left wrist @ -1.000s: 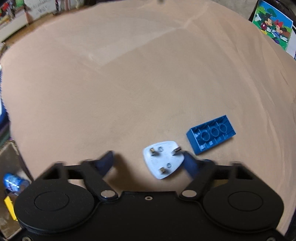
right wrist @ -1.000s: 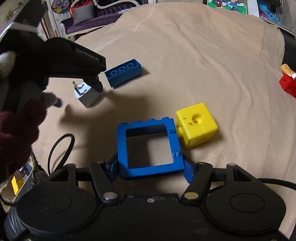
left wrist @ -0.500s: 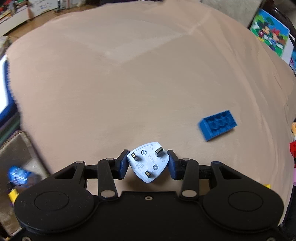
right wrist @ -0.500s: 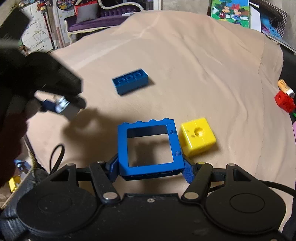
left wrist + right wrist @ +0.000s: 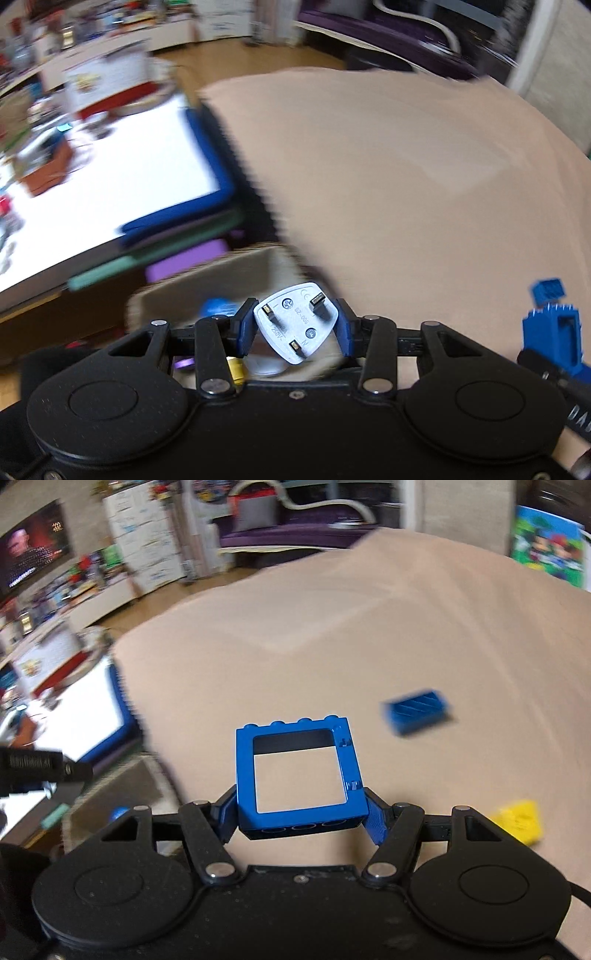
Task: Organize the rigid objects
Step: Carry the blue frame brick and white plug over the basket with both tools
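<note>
Gripping, left gripper: both blue pads clamp a white three-pin plug, held off the surface over the edge of the beige cloth, above a cardboard box.
Plug markings: "CE", "SZ-006", "250V~", "L" and "N" are readable; finer print is too small.
Right gripper: closed on a blue window-frame brick, studs away from the camera, raised above the cloth.
Loose items: blue brick and yellow cube lie on the cloth, well apart.
</note>
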Demonstrator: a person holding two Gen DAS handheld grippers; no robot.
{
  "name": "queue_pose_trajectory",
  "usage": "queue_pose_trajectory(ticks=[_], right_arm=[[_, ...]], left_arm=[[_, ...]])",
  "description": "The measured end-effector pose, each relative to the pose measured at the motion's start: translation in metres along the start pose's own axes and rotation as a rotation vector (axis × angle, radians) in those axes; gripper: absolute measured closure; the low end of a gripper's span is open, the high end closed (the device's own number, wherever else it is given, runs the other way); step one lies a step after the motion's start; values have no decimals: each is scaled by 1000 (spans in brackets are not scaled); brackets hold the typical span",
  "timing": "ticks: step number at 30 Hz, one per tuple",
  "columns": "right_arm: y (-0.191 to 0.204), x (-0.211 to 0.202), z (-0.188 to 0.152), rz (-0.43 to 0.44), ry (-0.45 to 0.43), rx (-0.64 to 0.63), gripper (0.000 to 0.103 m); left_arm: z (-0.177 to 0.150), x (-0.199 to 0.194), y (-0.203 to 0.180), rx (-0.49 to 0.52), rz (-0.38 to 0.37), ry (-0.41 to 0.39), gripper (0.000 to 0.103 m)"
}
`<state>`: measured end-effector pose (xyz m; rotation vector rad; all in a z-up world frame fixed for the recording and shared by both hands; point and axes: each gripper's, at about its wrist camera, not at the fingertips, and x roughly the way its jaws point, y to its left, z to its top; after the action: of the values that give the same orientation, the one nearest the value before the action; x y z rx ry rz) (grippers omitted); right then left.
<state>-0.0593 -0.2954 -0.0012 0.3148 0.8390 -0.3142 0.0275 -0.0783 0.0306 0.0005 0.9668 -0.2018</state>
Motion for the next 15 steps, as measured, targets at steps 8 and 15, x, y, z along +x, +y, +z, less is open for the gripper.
queue_pose_trajectory(ticks=[8,15], right_arm=[[107,13,14,174,55,-125,38],[154,38,21,230,132,-148,38]], left_arm=[[-14,7,78,-172,87,10,60],[-21,21,107,-260,74,55,60]])
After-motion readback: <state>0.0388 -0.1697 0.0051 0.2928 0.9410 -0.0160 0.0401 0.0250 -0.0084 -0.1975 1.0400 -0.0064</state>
